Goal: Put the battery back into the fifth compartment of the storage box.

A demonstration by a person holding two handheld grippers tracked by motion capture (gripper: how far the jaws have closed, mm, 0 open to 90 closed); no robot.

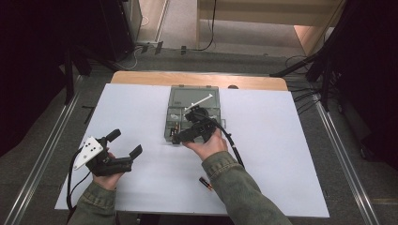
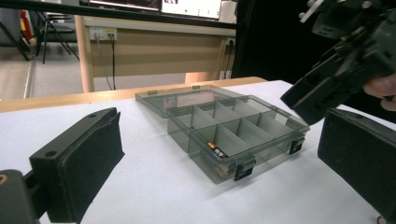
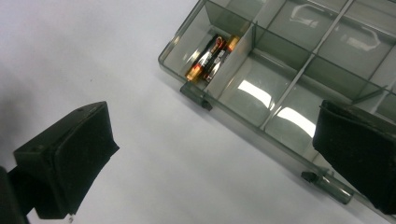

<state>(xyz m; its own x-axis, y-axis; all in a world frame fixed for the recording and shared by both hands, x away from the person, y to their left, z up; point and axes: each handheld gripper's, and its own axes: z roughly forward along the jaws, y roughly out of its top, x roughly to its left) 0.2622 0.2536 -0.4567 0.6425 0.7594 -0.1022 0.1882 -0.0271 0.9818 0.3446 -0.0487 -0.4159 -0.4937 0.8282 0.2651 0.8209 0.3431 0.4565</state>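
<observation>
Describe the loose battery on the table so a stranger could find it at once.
Start at the white table and find the smoky clear organiser box lying open at its middle. Come toward the person's edge, just left of the green right sleeve. The battery lies there alone on the bare surface, unlike the batteries in the box's corner compartment.

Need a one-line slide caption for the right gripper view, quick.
Open right gripper above the box, its front-corner compartment holding batteries, on the white table.

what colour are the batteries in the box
Black with gold or copper ends and a touch of red; the batteries in the organiser box show best in the right gripper view.
</observation>
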